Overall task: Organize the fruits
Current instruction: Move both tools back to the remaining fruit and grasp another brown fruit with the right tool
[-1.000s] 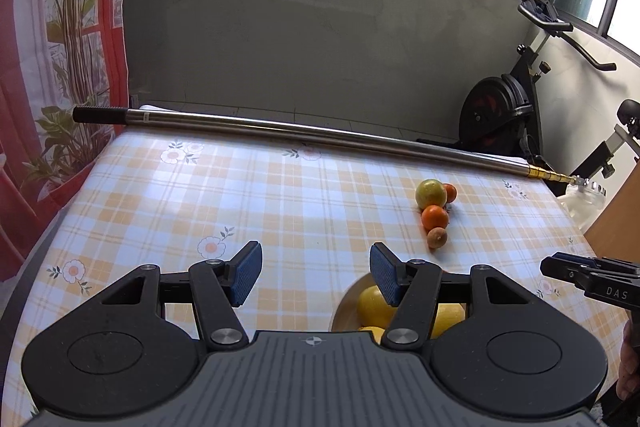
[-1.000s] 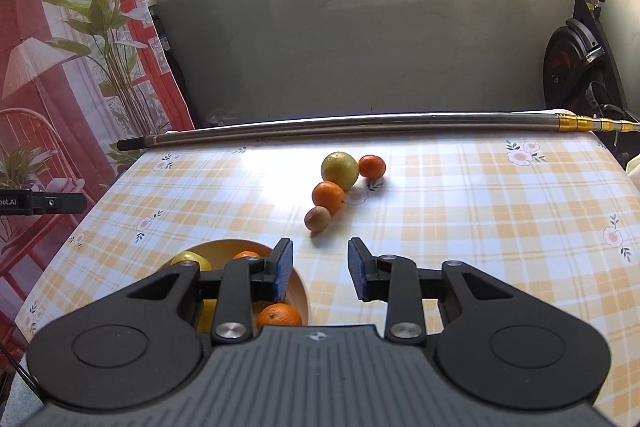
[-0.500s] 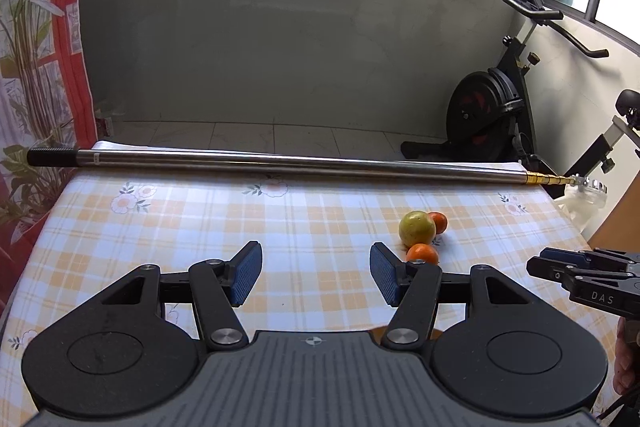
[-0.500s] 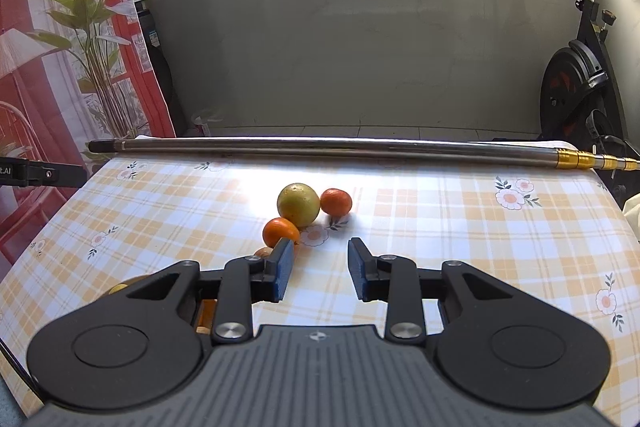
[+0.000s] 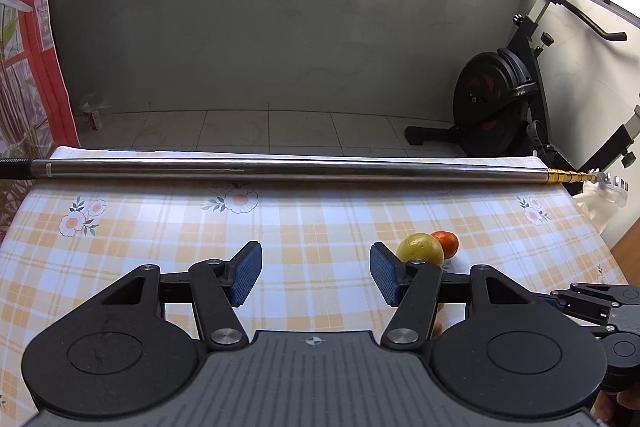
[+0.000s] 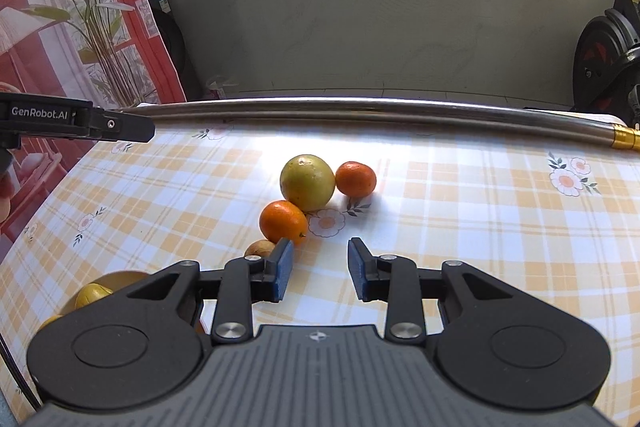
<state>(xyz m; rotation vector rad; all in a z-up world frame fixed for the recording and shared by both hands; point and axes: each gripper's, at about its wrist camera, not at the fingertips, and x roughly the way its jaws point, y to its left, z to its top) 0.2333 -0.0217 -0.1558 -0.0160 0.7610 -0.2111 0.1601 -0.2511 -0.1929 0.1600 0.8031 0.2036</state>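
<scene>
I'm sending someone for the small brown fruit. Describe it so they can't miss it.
On the orange-checked tablecloth, find the loose cluster led by a large yellow-green round fruit. The small brown fruit lies at the cluster's near end, beside an orange mandarin. It is the smallest and the only brown one.

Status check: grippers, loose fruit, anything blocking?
Left gripper open, empty. Right gripper jaws gapped, empty. Four fruits loose on the tablecloth, bowl near left. Nothing blocking.
</scene>
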